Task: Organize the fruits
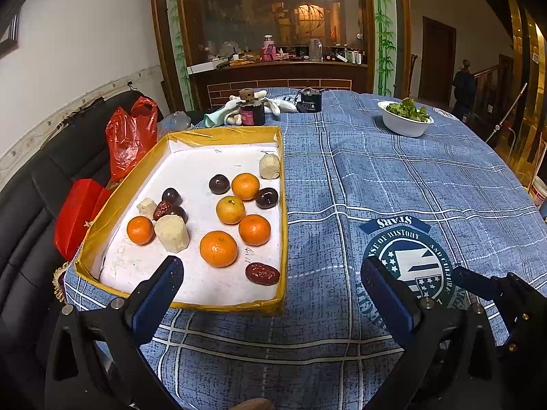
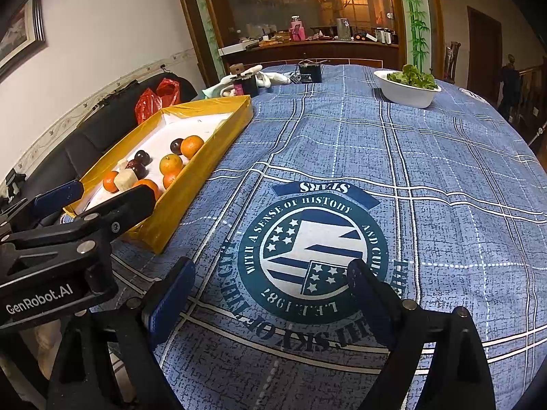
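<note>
A yellow-rimmed tray [image 1: 283, 188] with a white floor lies on the blue checked tablecloth. In it lie several oranges [image 1: 218, 248], dark plums [image 1: 218, 183], red dates [image 1: 262, 273] and pale peeled chunks [image 1: 171, 233]. My left gripper [image 1: 271, 273] is open and empty at the tray's near right corner, its left finger above the tray's near edge. My right gripper [image 2: 271, 280] is open and empty above the round emblem [image 2: 312, 249] on the cloth, right of the tray [image 2: 191, 174]. The left gripper [image 2: 102, 194] also shows in the right wrist view.
A white bowl of greens [image 1: 405, 118] stands at the far right of the table. A dark jar [image 1: 251, 107], white gloves [image 1: 277, 104] and a small black box [image 1: 309, 102] stand behind the tray. Red plastic bags [image 1: 128, 140] lie on a black sofa at left.
</note>
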